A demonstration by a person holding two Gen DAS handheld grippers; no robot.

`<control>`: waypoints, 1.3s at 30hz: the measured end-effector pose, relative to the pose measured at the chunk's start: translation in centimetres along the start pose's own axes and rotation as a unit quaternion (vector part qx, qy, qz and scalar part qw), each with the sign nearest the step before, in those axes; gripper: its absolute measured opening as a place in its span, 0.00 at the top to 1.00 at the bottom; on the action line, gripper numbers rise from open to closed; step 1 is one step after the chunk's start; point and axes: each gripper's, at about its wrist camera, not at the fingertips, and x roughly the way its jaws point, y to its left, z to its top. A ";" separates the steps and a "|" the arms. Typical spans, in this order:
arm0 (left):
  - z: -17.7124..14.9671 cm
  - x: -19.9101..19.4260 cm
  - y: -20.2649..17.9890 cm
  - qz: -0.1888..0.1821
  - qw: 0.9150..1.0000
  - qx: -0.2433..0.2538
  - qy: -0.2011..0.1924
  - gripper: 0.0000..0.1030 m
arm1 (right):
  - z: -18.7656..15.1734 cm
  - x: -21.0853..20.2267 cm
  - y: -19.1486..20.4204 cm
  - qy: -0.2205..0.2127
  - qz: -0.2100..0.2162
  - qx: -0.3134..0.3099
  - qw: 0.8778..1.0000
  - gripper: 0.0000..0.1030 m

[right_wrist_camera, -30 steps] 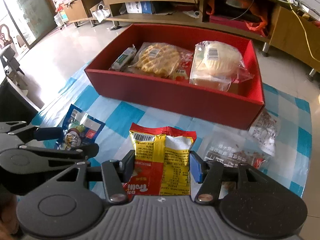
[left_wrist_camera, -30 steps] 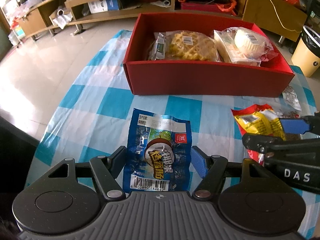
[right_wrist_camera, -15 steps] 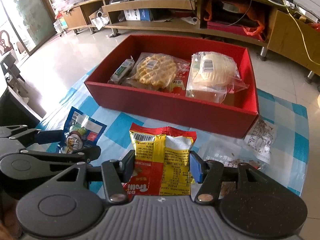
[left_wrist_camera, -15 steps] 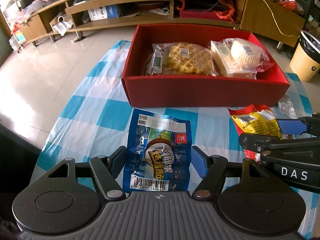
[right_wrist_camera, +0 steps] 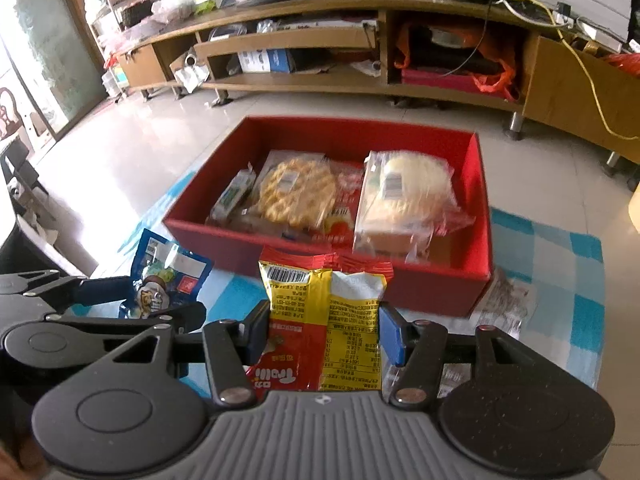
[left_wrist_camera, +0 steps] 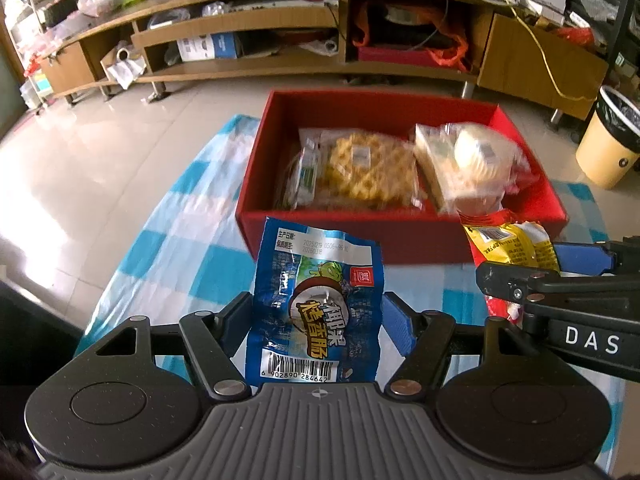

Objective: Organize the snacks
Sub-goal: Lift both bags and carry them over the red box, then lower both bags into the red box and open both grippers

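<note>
My left gripper (left_wrist_camera: 316, 320) is shut on a blue snack packet (left_wrist_camera: 316, 300), held up off the checked tablecloth (left_wrist_camera: 192, 264). A yellow and red snack packet (right_wrist_camera: 324, 320) is clamped in my right gripper (right_wrist_camera: 324, 332), also lifted. Each gripper shows in the other's view: the right gripper (left_wrist_camera: 532, 268) with its yellow packet (left_wrist_camera: 508, 240), and the left gripper (right_wrist_camera: 132, 300) with its blue packet (right_wrist_camera: 168, 276). Ahead sits a red box (left_wrist_camera: 360, 240) (right_wrist_camera: 480, 216) holding a waffle pack (left_wrist_camera: 368, 172), a white bun pack (left_wrist_camera: 472, 160) and a small green-white bar (left_wrist_camera: 308, 176).
Two clear wrapped snacks (right_wrist_camera: 500, 304) lie on the cloth right of the box. Beyond the table are a tiled floor, a long wooden shelf unit (left_wrist_camera: 280, 40) and a yellow bin (left_wrist_camera: 612, 140) at the far right.
Both grippers have risen with their packets and tipped up, so the red box sits lower and farther in view and more of the shelf unit shows.
</note>
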 end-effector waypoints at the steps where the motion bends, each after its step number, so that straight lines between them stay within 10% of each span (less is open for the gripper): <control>1: 0.4 -0.1 -0.1 0.000 1.000 -0.001 -0.003 0.27 | 0.4 -0.1 -0.2 -0.004 0.000 0.003 1.000 0.46; 39: 8.4 7.3 -1.7 0.030 0.999 -0.019 -0.011 0.22 | 8.8 6.3 -3.8 -0.046 -0.002 0.034 0.998 0.45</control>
